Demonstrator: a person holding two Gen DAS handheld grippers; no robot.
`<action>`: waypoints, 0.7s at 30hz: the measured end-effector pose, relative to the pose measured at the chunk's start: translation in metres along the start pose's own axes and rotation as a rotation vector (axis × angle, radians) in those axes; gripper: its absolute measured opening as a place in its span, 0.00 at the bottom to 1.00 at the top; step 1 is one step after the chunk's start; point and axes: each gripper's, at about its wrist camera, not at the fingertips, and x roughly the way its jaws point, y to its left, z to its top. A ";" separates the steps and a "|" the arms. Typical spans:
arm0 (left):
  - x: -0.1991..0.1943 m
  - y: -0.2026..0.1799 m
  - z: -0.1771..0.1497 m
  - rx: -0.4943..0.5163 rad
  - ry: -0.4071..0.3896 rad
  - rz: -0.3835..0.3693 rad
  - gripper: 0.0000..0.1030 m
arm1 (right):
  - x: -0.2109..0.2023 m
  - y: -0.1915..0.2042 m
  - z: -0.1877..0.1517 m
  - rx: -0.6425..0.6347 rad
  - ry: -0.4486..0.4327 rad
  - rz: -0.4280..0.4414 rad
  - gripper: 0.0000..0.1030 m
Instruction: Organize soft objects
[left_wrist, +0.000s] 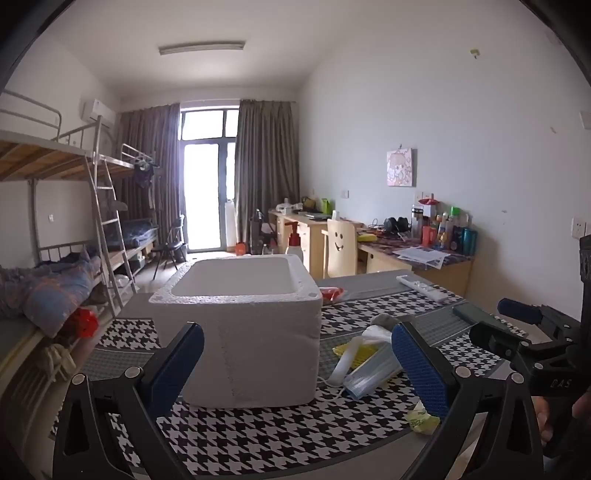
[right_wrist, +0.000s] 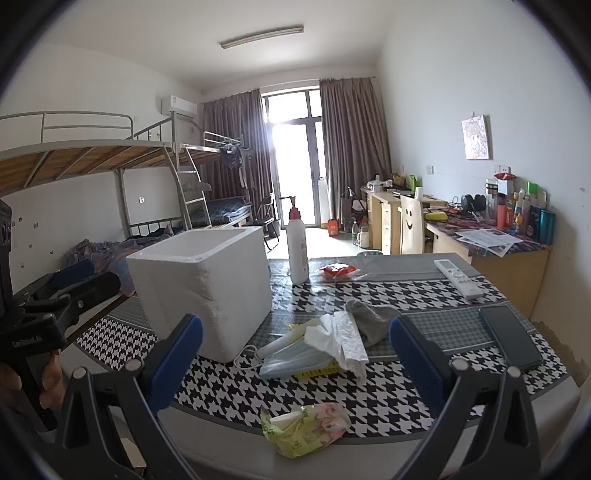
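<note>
both tongs, left (left_wrist: 297, 363) and right (right_wrist: 295, 354), wide open, empty, level

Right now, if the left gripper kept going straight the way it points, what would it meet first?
Probably the white foam box: it sits directly ahead of the open left gripper, filling the gap between its fingers. The face mask lies just right of that line.

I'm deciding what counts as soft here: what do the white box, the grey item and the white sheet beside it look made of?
White box: looks like expanded polystyrene foam, matte, with a pebbly bead texture and crumbled rim; rigid.
Grey item: seems knitted fabric, likely a sock, limp and folded.
White sheet: probably tissue paper, thin, crinkled and embossed.
</note>
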 end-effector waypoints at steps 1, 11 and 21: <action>0.000 0.001 0.000 -0.001 -0.001 0.000 0.99 | 0.000 0.000 0.000 -0.001 -0.001 0.000 0.99; 0.000 0.002 -0.001 -0.003 0.000 -0.002 0.99 | 0.000 -0.001 0.001 0.005 0.002 0.000 0.99; -0.001 0.000 0.000 0.002 0.000 0.001 0.99 | 0.000 -0.003 0.001 0.005 -0.004 0.004 0.99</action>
